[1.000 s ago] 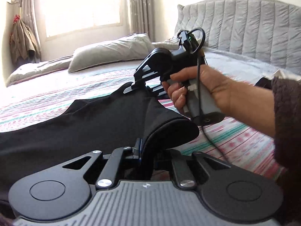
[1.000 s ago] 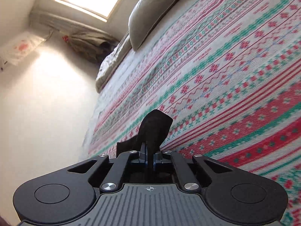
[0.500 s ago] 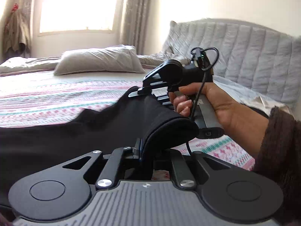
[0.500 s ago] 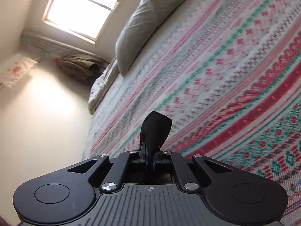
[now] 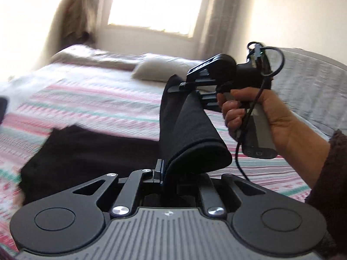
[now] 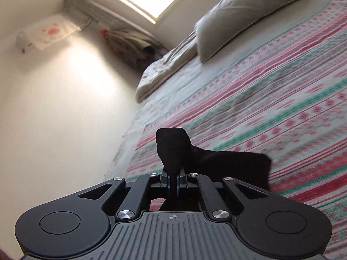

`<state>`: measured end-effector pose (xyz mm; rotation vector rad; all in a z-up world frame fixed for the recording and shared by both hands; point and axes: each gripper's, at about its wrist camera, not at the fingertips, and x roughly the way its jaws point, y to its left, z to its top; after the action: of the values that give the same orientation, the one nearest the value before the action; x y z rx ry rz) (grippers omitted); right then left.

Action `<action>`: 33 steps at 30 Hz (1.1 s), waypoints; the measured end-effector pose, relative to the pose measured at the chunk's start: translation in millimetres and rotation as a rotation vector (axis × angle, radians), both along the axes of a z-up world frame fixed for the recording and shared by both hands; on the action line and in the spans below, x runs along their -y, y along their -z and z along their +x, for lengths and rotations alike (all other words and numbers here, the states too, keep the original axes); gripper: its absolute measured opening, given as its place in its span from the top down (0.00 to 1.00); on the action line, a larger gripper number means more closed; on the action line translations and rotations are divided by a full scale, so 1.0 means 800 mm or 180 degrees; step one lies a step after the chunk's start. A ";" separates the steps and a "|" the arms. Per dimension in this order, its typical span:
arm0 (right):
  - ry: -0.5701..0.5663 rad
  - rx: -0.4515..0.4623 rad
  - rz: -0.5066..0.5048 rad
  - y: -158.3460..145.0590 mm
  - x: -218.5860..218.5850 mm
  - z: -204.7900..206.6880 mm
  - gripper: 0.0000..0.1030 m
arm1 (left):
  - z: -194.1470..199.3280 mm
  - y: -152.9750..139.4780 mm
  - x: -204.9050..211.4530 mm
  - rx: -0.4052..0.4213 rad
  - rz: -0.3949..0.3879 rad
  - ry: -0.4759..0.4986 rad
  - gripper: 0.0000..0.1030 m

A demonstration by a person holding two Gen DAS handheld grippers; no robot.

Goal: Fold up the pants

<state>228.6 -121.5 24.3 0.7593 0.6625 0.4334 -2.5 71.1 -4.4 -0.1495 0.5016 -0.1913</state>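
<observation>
The bed (image 5: 91,95), covered in a pink, green and white striped spread, is filling both views, with a grey pillow (image 6: 238,10) lying near its head. The black pants (image 5: 86,151) are lying partly on the spread, one edge being lifted clear of it and curling over in a rounded fold. The left claw (image 5: 161,170) is pinching that raised edge, its jaws pressed together on the cloth. The right claw (image 6: 172,181), gripped in the right hand (image 5: 256,112), is likewise clamping a tuft of the same black fabric above the bed.
</observation>
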 end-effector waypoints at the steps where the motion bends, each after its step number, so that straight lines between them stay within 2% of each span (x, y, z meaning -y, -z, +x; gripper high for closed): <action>1: -0.0049 -0.0013 -0.0040 0.001 -0.017 0.005 0.95 | 0.000 0.002 -0.010 -0.0048 -0.0016 -0.0068 0.89; 6: -0.0266 -0.0103 -0.0235 0.019 -0.095 0.028 0.95 | 0.003 0.012 -0.045 -0.0279 0.0009 -0.0330 0.89; 11: -0.0411 -0.0188 -0.0412 0.039 -0.151 0.041 0.92 | 0.010 0.019 -0.069 -0.0564 -0.0027 -0.0449 0.86; 13: -0.0447 -0.0223 -0.0466 0.045 -0.165 0.042 0.89 | 0.012 0.019 -0.080 -0.0699 0.0023 -0.0443 0.79; 16: -0.0449 -0.0340 -0.0534 0.050 -0.174 0.047 0.80 | 0.008 0.015 -0.089 -0.0769 0.0135 -0.0285 0.41; 18: -0.0453 -0.0360 -0.0536 0.050 -0.172 0.045 0.65 | -0.004 0.006 -0.093 -0.0665 0.0143 -0.0166 0.32; 20: -0.0408 -0.0315 -0.0553 0.043 -0.162 0.039 0.55 | -0.004 -0.003 -0.100 -0.0567 0.0173 -0.0123 0.28; 23: -0.0409 -0.0266 -0.0562 0.031 -0.140 0.030 0.53 | 0.007 -0.014 -0.111 -0.0472 0.0182 -0.0071 0.26; 25: -0.0424 -0.0248 -0.0574 0.024 -0.124 0.017 0.50 | 0.023 -0.019 -0.116 -0.0506 0.0144 -0.0055 0.26; 27: -0.0444 -0.0226 -0.0595 0.020 -0.108 0.002 0.42 | 0.039 -0.021 -0.118 -0.0547 0.0115 -0.0046 0.26; 29: -0.0473 -0.0222 -0.0661 0.019 -0.096 -0.012 0.42 | 0.056 -0.019 -0.121 -0.0564 0.0137 -0.0043 0.28; 31: -0.0502 -0.0221 -0.0751 0.020 -0.083 -0.029 0.42 | 0.073 -0.013 -0.126 -0.0620 0.0096 -0.0058 0.45; 33: -0.0521 -0.0216 -0.0810 0.023 -0.071 -0.044 0.42 | 0.087 -0.007 -0.135 -0.0692 -0.0092 -0.0029 0.54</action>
<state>193.0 -64.3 5.7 0.4818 0.8295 0.4635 67.3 178.7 0.9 -0.2019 0.7147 -0.1744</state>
